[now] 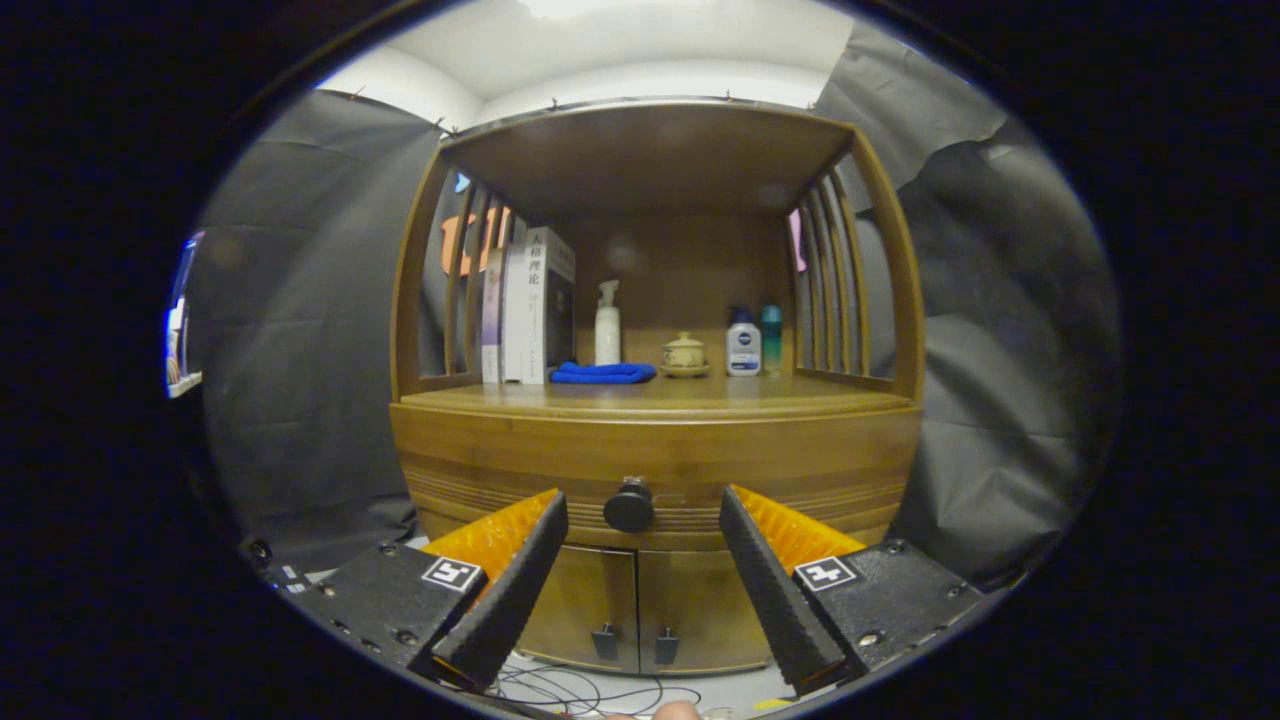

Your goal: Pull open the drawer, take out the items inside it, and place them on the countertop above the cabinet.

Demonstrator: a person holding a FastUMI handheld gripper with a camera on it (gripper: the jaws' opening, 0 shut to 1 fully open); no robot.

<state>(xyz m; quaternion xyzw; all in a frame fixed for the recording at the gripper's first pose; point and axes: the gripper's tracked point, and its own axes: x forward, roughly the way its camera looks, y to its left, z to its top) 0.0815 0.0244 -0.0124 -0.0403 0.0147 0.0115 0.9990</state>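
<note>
The claw is wide open and holds nothing; its fingers stand apart on either side of the drawer knob, which sits just ahead of them, untouched. The drawer is closed in the wooden cabinet. Above it, the worktop carries books, a blue cloth, a spray bottle, a small lidded pot and two bottles. Two lower doors are shut.

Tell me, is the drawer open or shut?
Shut: the drawer front sits flush with the cabinet. The open gripper frames the knob.
</note>
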